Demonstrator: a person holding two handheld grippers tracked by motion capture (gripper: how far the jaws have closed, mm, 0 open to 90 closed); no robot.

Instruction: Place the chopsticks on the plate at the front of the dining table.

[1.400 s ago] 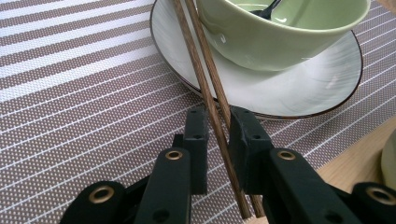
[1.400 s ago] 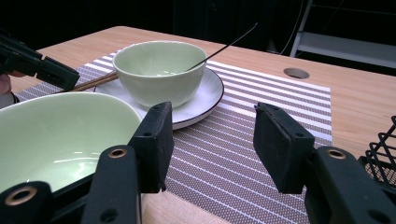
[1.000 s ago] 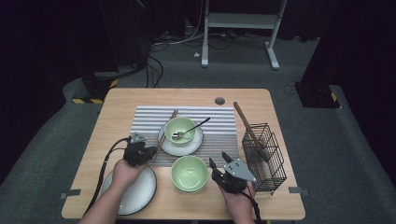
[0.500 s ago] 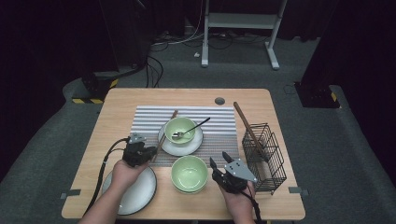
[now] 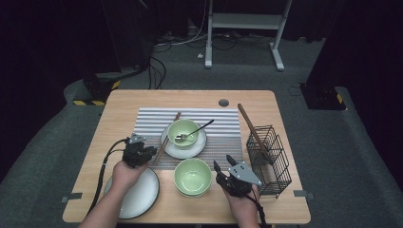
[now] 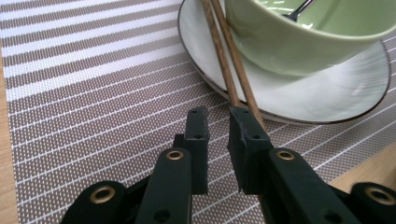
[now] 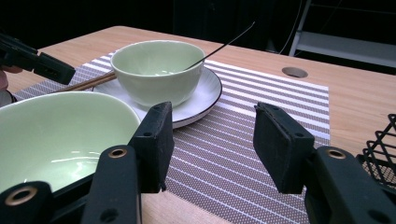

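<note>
Black jaws of the left gripper stand a narrow gap apart, and they have just been opening; in the left gripper view the pair of wooden chopsticks runs beside the right jaw rather than between the pads, so nothing is pinched. It looks like a release, or a re-set before another bite. The chopsticks lie with their near ends on the striped placemat and their length resting across the rim of the white saucer, propped against the side of the green bowl. That lean lifts them off the mat, which would make them easier to grab.

Over on the other side, the right gripper hangs with its jaws wide apart and empty, parked just beside the nearer green bowl, seemingly waiting its turn.

From the high view, a white plate sits at the near left edge under the left hand. Farther back, the saucer's bowl carries a spoon tilted over its rim. To the right stands a black wire basket with one long wooden stick leaning in it, a likely home for the chopsticks, judging by the layout. Beyond lies bare wooden table.
</note>
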